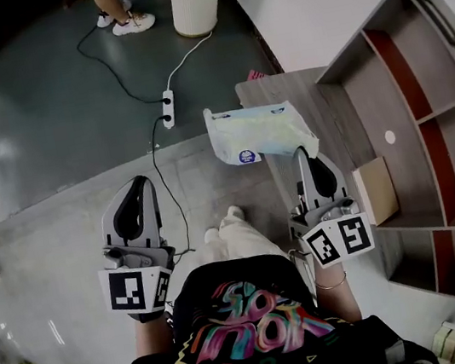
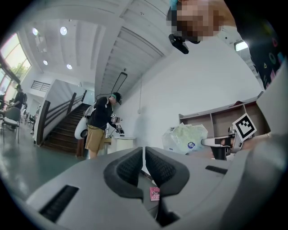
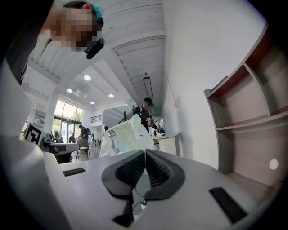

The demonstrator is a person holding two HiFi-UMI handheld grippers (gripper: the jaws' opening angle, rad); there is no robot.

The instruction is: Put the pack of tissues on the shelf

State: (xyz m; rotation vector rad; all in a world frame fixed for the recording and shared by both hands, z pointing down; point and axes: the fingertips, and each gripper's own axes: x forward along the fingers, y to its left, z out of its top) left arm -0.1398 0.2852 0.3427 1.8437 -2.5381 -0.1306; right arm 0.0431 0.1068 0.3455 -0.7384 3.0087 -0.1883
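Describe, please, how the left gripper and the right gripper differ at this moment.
The right gripper is shut on an edge of the pack of tissues, holding it up; the left gripper is shut on nothing. The right gripper is near the shelf, while the left gripper is over the floor, farther from it. Both have their jaws together and point forward, away from the person.

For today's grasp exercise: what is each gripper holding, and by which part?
The right gripper is shut on the pack, pinching one corner of its wrapper. The left gripper is shut on nothing.
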